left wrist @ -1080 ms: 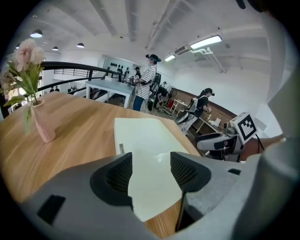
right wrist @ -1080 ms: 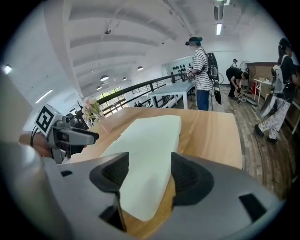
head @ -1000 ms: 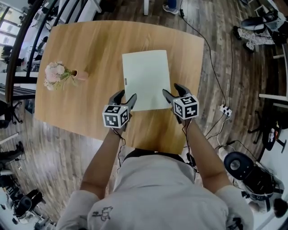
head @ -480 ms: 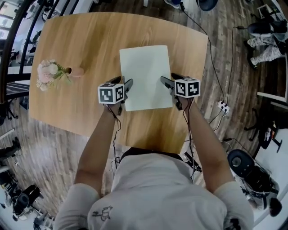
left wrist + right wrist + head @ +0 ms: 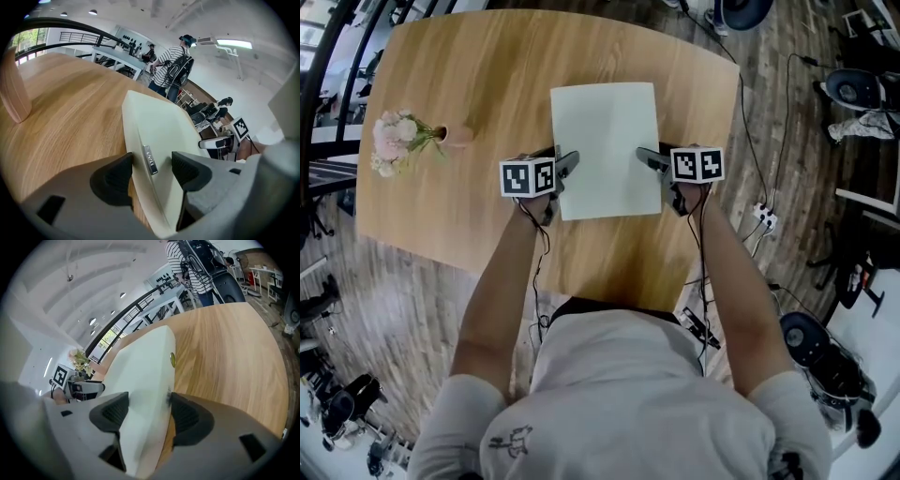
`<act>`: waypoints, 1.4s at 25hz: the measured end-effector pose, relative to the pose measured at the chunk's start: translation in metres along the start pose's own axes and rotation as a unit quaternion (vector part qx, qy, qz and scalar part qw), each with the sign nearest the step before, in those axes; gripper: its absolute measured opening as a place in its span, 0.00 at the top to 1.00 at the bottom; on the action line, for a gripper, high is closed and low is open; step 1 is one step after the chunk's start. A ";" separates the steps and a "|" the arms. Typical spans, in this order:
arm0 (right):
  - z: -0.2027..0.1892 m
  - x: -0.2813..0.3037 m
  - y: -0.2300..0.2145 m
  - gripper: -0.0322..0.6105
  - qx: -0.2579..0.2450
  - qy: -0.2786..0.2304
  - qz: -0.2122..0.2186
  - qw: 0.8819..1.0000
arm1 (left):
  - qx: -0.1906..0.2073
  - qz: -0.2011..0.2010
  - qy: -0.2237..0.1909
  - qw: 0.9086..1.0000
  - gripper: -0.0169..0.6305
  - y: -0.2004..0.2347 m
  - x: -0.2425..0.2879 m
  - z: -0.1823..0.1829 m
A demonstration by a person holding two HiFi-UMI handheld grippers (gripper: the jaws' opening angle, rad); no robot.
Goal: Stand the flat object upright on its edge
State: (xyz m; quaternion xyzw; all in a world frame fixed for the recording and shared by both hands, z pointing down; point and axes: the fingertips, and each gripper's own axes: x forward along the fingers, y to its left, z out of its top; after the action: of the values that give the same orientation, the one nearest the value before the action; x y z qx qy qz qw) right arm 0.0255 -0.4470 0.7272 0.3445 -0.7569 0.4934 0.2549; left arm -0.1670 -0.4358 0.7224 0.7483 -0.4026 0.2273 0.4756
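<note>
Flat obj = pale cream-green board (image 5: 605,141), rectangular w/ rounded corners, plain matte top, thin slab. It's lying flat on the tabletop (image 5: 469,84), not yet on its edge. Long sides are running away from me, and it's sitting mid-tabletop toward my side. A small silver tag (image 5: 150,159) is sitting on its left side edge; a small yellowish dot (image 5: 172,359) is showing on the right side edge.

I'm holding my left gripper (image 5: 564,167) at the board's left edge and my right gripper (image 5: 650,161) at its right edge. They're facing each other across the board's near end, both angling down. Left fingers (image 5: 112,180) are standing apart and have just been opening, w/ the board's edge sitting between them, not clamping. Right fingers (image 5: 187,418) are also standing apart, straddling the right edge, no squeeze showing.

Tabletop is showing light wood grain, rounded corners. A pink vase w/ pale flowers (image 5: 398,142) is standing well left of the board.

Room: dark plank floor (image 5: 787,122), cables + power strip (image 5: 764,217) lying on it at right, office chair (image 5: 853,89) sitting further off. Beyond the tabletop a person in a striped shirt (image 5: 169,61) is standing near white desks. A black railing (image 5: 70,44) is curving behind, under a white ceiling w/ strip lights.
</note>
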 end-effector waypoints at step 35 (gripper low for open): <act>-0.012 -0.061 0.070 0.53 -0.114 -0.029 0.010 0.993 | 0.054 0.047 -0.071 0.995 0.58 -0.049 -0.085 -0.010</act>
State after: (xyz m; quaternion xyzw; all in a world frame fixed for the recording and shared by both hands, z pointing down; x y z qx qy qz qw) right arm 0.0108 -0.4000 0.6472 0.3202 -0.8186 0.3964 0.2650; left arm -0.1748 -0.3833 0.6389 0.7672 -0.4574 0.2169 0.3939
